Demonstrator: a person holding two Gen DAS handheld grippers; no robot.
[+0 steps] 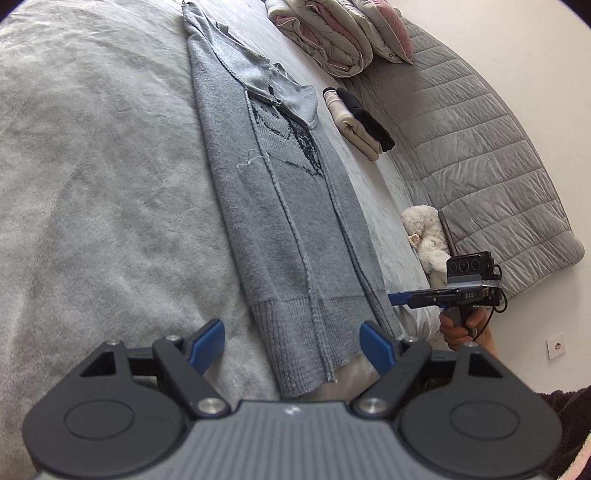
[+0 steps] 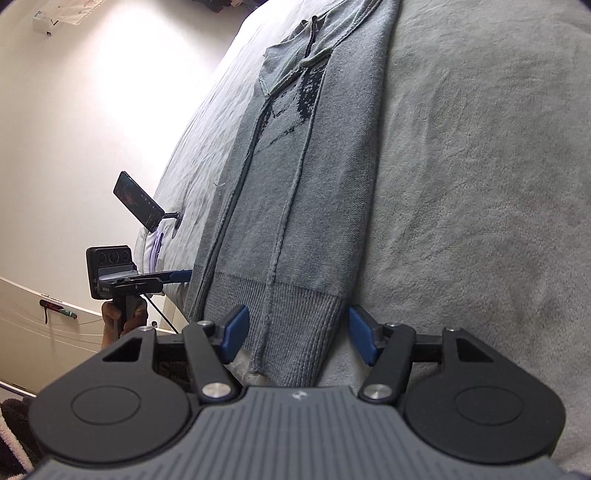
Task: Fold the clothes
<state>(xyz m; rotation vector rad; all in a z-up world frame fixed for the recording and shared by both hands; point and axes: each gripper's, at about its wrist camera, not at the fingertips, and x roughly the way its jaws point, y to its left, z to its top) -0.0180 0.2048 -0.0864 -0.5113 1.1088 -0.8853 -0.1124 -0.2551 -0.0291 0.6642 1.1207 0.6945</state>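
Note:
A grey knit sweater (image 1: 280, 206) lies on the bed, folded lengthwise into a long narrow strip, its ribbed hem nearest me. It also shows in the right wrist view (image 2: 295, 206). My left gripper (image 1: 293, 345) is open, its blue fingers to either side of one hem corner. My right gripper (image 2: 297, 338) is open, its fingers to either side of the other hem corner. The right gripper also shows in the left wrist view (image 1: 395, 297) at the sweater's right edge. The left gripper shows in the right wrist view (image 2: 184, 274) at the left edge.
The bed has a light grey blanket (image 1: 92, 184). Folded cream and black clothes (image 1: 362, 122) lie to the right. A rolled duvet and pillow (image 1: 340, 33) are at the head. A plush toy (image 1: 424, 236) sits by the quilted headboard (image 1: 480, 166). A phone on a stand (image 2: 136, 201) stands at the bed edge.

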